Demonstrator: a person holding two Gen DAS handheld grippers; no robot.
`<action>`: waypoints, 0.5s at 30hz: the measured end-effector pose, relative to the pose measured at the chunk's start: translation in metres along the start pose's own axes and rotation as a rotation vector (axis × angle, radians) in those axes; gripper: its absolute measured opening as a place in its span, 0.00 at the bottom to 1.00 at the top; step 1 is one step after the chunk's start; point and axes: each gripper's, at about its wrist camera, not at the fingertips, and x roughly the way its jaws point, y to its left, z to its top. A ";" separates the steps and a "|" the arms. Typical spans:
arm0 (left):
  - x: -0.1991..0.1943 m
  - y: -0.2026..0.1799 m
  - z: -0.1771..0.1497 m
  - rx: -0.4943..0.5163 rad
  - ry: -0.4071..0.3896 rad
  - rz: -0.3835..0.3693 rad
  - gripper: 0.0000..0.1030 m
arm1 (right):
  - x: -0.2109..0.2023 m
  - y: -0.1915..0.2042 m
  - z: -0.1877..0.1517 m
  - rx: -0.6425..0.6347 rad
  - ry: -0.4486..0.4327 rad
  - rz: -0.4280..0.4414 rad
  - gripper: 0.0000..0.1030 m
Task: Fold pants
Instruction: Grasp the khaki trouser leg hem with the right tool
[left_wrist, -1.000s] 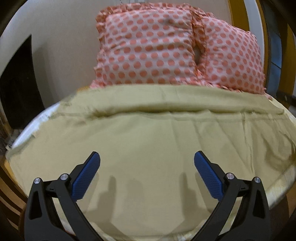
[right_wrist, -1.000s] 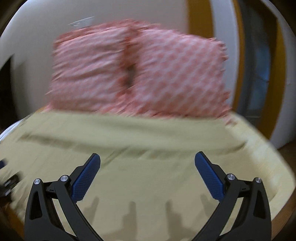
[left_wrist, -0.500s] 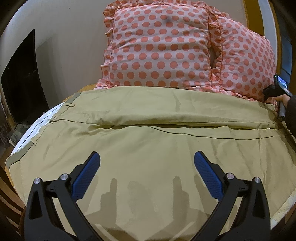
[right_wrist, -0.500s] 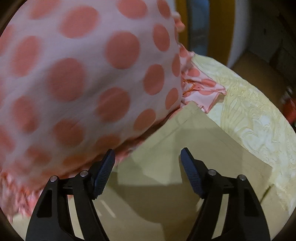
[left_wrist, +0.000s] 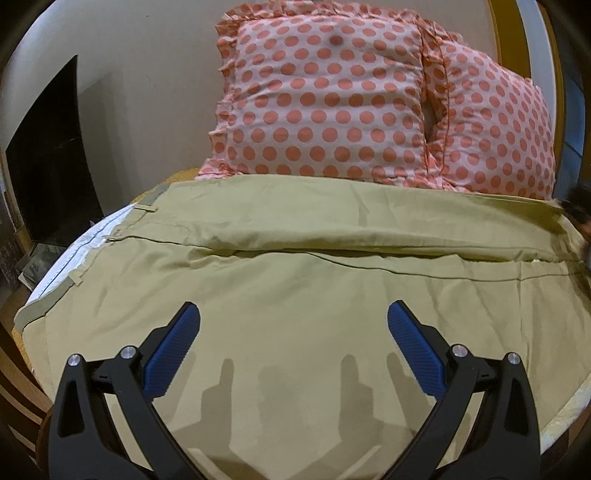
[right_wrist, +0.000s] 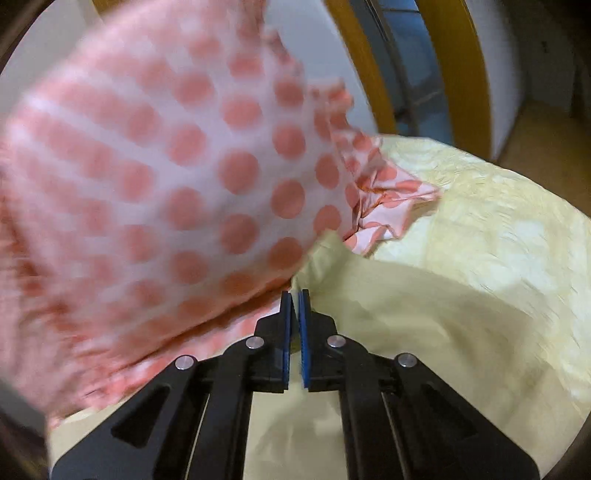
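Note:
Khaki pants (left_wrist: 295, 295) lie spread flat across the bed, waistband at the left, legs running to the right. My left gripper (left_wrist: 293, 325) is open and empty, hovering over the near leg. My right gripper (right_wrist: 294, 299) is shut on the far leg's hem corner of the pants (right_wrist: 388, 314), close under the dotted pillow. It shows as a dark shape at the right edge of the left wrist view (left_wrist: 578, 206).
Two pink pillows with orange dots (left_wrist: 332, 103) (right_wrist: 166, 184) lean against the wall behind the pants. A pale yellow bedsheet (right_wrist: 498, 221) covers the bed. A dark panel (left_wrist: 48, 166) stands at the left. A yellow door frame (right_wrist: 461, 74) is at the right.
My right gripper has closed from open onto the pant leg's corner by the pillow. The left gripper has moved slightly closer to the pants and stays open.

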 end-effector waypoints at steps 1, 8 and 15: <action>-0.003 0.003 0.000 -0.008 -0.007 0.005 0.98 | -0.031 -0.013 -0.010 0.013 -0.022 0.068 0.04; -0.015 0.021 0.017 -0.069 -0.037 0.011 0.98 | -0.134 -0.066 -0.104 0.135 0.047 0.123 0.04; -0.005 0.055 0.050 -0.202 -0.018 -0.086 0.98 | -0.143 -0.091 -0.129 0.301 0.132 0.144 0.57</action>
